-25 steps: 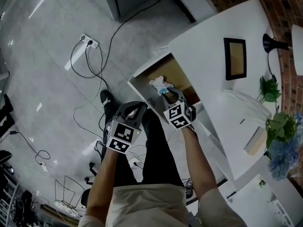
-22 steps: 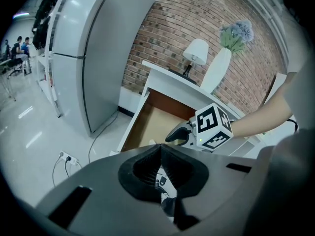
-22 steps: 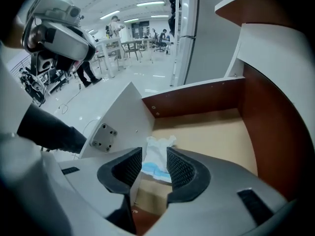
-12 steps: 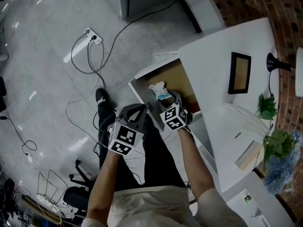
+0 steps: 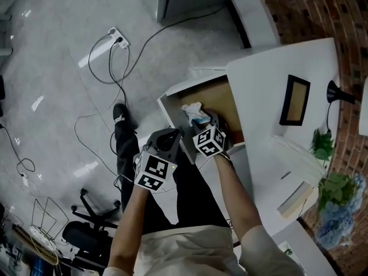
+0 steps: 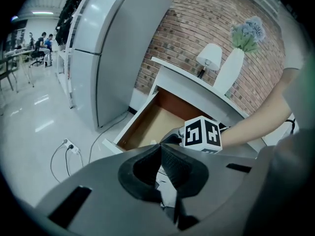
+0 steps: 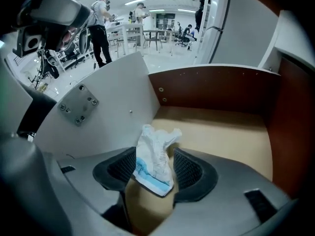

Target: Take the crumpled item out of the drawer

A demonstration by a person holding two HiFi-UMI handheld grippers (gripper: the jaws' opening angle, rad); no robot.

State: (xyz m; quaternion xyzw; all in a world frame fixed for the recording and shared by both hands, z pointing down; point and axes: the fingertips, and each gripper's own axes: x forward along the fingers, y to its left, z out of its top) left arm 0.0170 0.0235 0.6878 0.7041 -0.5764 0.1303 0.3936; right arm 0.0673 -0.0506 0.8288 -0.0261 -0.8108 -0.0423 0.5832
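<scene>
The crumpled item point(image 7: 155, 159), a white wrapper with a blue edge, stands in the open drawer point(image 7: 221, 132) near its front wall. My right gripper point(image 7: 154, 168) is open, with the wrapper between its jaws. The wrapper leans on the left pad, and a gap shows at the right pad. In the head view the right gripper point(image 5: 201, 119) reaches over the drawer front point(image 5: 172, 117) to the wrapper point(image 5: 192, 111). My left gripper point(image 5: 169, 135) hangs outside the drawer in front of it. The left gripper point(image 6: 160, 149) is shut and holds nothing.
The drawer belongs to a white desk point(image 5: 270, 91) carrying a picture frame point(image 5: 295, 99), a black lamp point(image 5: 339, 94), plants point(image 5: 322, 145) and a book point(image 5: 293, 197). A power strip point(image 5: 118, 37) with cables lies on the floor. An office chair point(image 5: 80, 234) stands at lower left.
The head view has swung, so the desk and drawer sit further right and higher. Both grippers have stayed at the drawer front, and the wrapper lies in the same spot.
</scene>
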